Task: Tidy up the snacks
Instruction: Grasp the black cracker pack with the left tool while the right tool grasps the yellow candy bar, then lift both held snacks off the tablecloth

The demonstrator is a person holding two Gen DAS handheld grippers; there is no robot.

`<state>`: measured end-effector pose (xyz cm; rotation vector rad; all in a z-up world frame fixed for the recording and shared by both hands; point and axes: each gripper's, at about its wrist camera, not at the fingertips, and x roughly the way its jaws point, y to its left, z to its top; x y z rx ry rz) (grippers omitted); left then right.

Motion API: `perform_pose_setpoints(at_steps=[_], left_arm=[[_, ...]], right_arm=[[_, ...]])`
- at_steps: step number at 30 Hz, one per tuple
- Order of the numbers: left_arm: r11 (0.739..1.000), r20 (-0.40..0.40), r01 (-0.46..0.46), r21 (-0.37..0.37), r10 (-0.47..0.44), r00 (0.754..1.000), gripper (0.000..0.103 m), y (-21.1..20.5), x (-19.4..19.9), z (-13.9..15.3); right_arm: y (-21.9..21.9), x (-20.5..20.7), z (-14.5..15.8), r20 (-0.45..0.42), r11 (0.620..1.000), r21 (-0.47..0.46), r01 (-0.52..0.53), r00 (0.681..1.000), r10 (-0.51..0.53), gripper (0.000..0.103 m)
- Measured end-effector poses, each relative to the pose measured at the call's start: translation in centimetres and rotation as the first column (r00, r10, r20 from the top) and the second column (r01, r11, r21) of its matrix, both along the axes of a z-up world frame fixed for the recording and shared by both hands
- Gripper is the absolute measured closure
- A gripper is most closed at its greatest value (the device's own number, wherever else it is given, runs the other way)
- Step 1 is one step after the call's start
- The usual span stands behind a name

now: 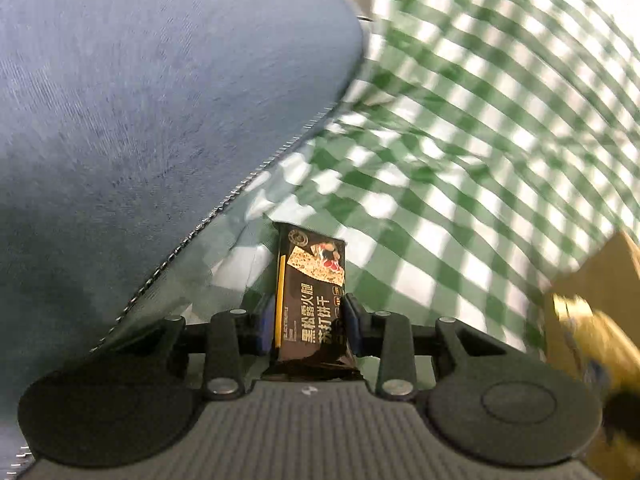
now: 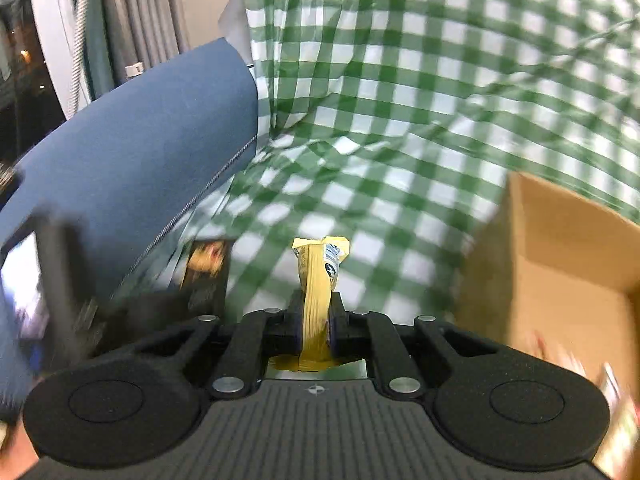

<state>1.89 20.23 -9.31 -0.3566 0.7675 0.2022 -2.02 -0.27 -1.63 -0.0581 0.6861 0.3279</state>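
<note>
Green-checked cloth over worktop, rumpled; blue cushion at left, open carton at right. Both views motion-blurred.

Left tool: clamped on dark cracker pack, held upright, clear of cloth. Likely light; contents brittle, film slick. Advise grip across flat faces at mid-length, moderate pressure only.

Right tool: clamped on yellow bar, lower half pinched, top end free. Wrapper soft, creased at the pinch; likely light, may sag or slip. Carton judged the destination; some packs apparently inside, too blurred to confirm.
</note>
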Motion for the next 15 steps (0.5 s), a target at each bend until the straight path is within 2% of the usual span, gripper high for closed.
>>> perform_pose_setpoints(at_steps=[2,4,6,8,12,13,15], left_arm=[[0.995,-0.026,0.102,-0.003,-0.102,0.994,0.064,-0.4,-0.8,0.9],[0.978,-0.061,0.21,0.007,-0.209,0.976,0.064,-0.9,-1.8,1.8],[0.951,-0.106,0.309,0.003,-0.307,0.946,0.064,-1.2,-3.1,2.5],[0.919,-0.139,0.393,0.031,-0.385,0.912,0.064,-2.1,-4.9,3.1],[0.875,-0.145,0.482,0.052,-0.471,0.87,0.064,-3.4,-8.6,2.8],[0.867,-0.164,0.495,0.059,-0.481,0.861,0.064,-3.6,-9.2,2.3],[0.838,-0.146,0.535,0.103,-0.52,0.842,0.066,-4.4,-9.9,2.6]], right_arm=[[-0.2,-4.1,-0.3,0.045,1.0,-0.02,-0.008,0.999,0.009,0.091],[-0.7,-7.6,-1.0,0.056,1.0,0.003,-0.008,0.998,0.008,0.091],[-1.1,-10.5,-2.1,0.069,1.0,0.009,-0.006,0.998,0.005,0.091],[-1.3,-12.8,-3.7,0.078,1.0,0.005,-0.013,0.997,0.013,0.091],[-0.7,-14.8,-6.5,0.082,1.0,-0.005,-0.013,0.997,0.013,0.091],[-0.6,-14.9,-6.8,0.073,1.0,0.009,-0.013,0.997,0.012,0.091],[-0.6,-14.3,-7.5,0.047,0.999,0.041,-0.004,0.999,0.002,0.091]])
